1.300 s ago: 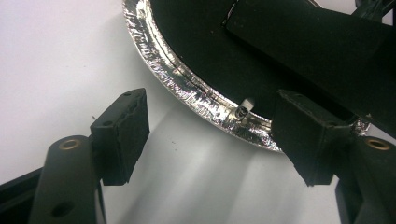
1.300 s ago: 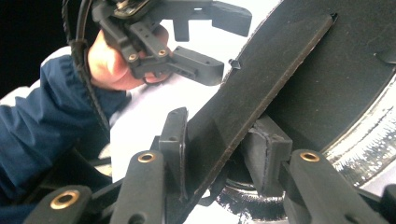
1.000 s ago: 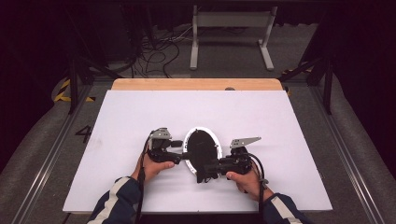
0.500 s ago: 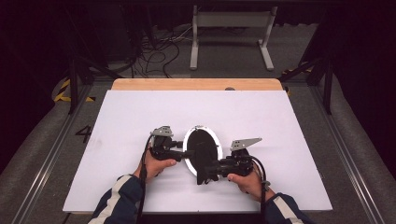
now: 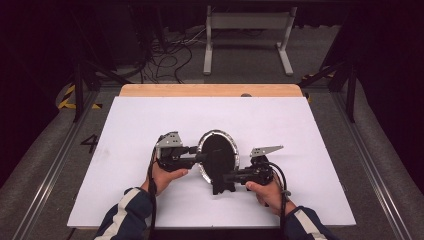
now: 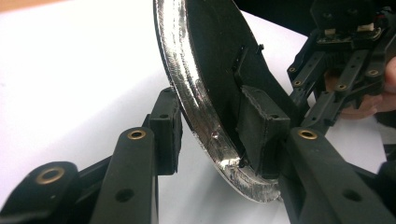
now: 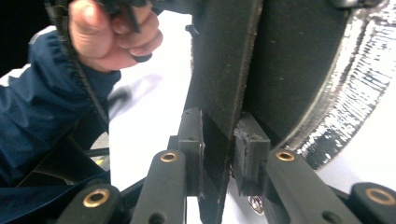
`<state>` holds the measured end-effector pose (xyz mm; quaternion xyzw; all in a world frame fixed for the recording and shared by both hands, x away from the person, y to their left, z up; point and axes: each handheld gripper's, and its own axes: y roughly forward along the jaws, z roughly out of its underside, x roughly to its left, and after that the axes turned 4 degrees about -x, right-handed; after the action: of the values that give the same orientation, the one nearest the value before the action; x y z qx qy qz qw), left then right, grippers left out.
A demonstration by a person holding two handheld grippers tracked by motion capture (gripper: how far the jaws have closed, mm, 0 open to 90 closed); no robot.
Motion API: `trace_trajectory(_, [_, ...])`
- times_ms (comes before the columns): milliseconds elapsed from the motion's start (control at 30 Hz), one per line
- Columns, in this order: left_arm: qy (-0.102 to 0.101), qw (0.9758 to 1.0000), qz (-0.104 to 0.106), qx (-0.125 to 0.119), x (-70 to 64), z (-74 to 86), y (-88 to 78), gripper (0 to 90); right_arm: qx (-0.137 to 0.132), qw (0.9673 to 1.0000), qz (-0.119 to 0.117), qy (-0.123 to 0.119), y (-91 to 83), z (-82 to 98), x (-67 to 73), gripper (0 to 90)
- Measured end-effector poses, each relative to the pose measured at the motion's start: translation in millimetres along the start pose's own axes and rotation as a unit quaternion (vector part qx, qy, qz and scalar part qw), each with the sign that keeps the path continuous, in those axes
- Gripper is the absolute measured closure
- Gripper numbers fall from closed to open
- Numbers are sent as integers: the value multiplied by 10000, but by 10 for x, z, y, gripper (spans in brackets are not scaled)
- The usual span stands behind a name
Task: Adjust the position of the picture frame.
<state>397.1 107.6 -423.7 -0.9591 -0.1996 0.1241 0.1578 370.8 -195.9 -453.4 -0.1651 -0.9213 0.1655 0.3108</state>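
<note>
Mirror (image 5: 218, 156), round w/ silver rim and black back, is held up off the white table (image 5: 310, 150), tilted, roughly mid-table. Left gripper (image 5: 199, 159) comes at the mirror's left edge; in the left gripper view (image 6: 215, 135) the rim sits between its jaws, one pad on the dark back, the other pad just off the shiny rim w/ a thin gap, so not clamped; jaws have just been closing. Right gripper (image 5: 227, 178) is at the mirror's lower edge, on the black stand piece (image 5: 220, 187); right gripper view (image 7: 217, 154) shows both pads pressed tight on that black panel (image 7: 224, 93), jaws just closed further. Left hand (image 5: 167, 172) is left of the mirror, right hand (image 5: 267, 192) lower right of it. Striped sleeve (image 5: 122, 217) sits well below-left of the mirror.
</note>
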Motion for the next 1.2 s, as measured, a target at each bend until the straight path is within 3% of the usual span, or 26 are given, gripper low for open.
trace_trajectory(33, [50,10000,46,-36,-7,-2,-11,628,11,10000,1,20,-1,0,-5,775])
trace_trajectory(133, [-127,9998,125,-50,-13,30,-15,640,16,10000,-59,53,-11,2,-10,783])
trace_trajectory(233, [-149,9993,291,176,-13,80,41,615,19,10000,12,-27,-5,-4,15,782])
trace_trajectory(367, [14,9978,500,438,-46,114,122,599,27,10000,13,-38,-12,1,4,779])
trace_trajectory(533, [-35,9965,657,520,-56,147,150,620,23,10000,18,-72,-12,-1,7,777])
trace_trajectory(600, [52,9965,632,549,-63,136,147,619,22,10000,35,-90,-12,-2,13,776])
trace_trajectory(700, [350,9969,428,566,-126,84,141,619,8,9999,61,-94,-19,-7,15,776])
trace_trajectory(733, [350,9969,428,566,-126,84,141,621,-12,9999,56,-89,-25,-11,14,774])
trace_trajectory(800, [583,9965,244,540,-171,48,138,624,-41,10000,47,-77,-34,-17,13,773])
trace_trajectory(933, [721,9962,47,483,-199,18,141,638,-98,9999,47,-66,-58,-34,24,771])
trace_trajectory(1067, [949,9943,-209,443,-243,-24,131,657,-137,9999,24,-93,-83,-52,41,771])
trace_trajectory(1200, [1001,9938,-286,392,-230,-35,125,681,-161,9998,-4,-128,-92,-67,52,772])
